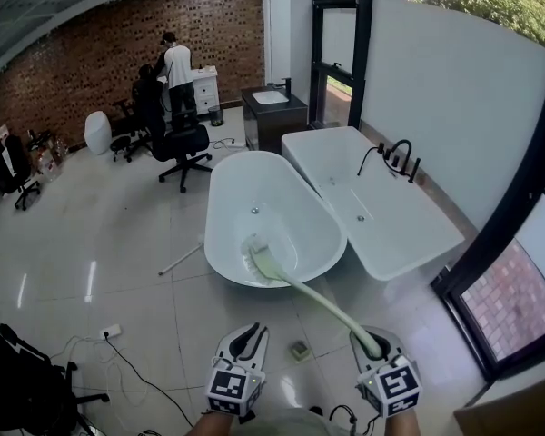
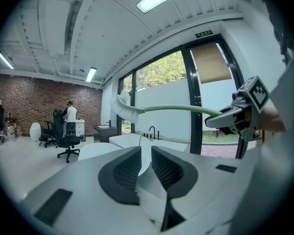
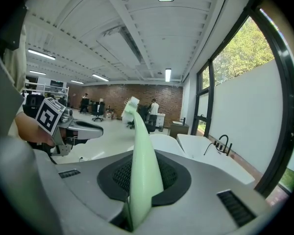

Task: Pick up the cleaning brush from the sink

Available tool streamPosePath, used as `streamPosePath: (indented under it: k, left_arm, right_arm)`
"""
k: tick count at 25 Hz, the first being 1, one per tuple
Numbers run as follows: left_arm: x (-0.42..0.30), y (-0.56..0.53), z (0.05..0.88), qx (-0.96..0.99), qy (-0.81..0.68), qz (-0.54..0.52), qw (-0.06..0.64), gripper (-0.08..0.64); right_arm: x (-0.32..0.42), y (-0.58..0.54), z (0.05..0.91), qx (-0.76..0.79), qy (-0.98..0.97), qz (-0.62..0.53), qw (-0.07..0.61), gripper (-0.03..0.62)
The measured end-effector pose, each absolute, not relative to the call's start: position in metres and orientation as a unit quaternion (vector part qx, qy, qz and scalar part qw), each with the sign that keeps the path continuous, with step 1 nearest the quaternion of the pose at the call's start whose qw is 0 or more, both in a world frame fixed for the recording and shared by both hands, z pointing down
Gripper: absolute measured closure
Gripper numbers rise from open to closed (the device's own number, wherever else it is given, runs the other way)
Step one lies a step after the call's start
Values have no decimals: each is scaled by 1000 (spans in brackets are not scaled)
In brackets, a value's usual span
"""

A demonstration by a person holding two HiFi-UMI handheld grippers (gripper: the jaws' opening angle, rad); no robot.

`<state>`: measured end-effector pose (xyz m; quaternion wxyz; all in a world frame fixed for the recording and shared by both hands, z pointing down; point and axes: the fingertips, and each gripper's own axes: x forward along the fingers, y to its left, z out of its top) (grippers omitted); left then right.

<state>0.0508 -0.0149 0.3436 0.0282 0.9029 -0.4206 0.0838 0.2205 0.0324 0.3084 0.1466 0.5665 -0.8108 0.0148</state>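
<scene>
The cleaning brush has a long pale green handle and a white bristle head. My right gripper is shut on the handle's end, and the brush reaches out toward the oval white bathtub, with its head over the tub's near end. In the right gripper view the green handle runs up between the jaws of the right gripper. My left gripper hovers to the left of it, open and holding nothing. In the left gripper view the left gripper shows a bare gap, with the brush above.
A rectangular white tub with a black faucet stands beside the oval one. At the back are a dark vanity, an office chair and a person at a desk. Cables and a small block lie on the floor.
</scene>
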Motion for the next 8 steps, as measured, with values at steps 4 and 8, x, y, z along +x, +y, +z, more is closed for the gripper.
streamPosePath:
  k: [4, 8]
  left_arm:
    - [57, -15, 345, 905, -418, 80, 29, 497]
    - [61, -16, 351, 903, -420, 84, 30, 497]
  right_arm:
    - [226, 32, 309, 568, -810, 17, 145, 574]
    - [232, 34, 315, 566, -810, 20, 151, 575]
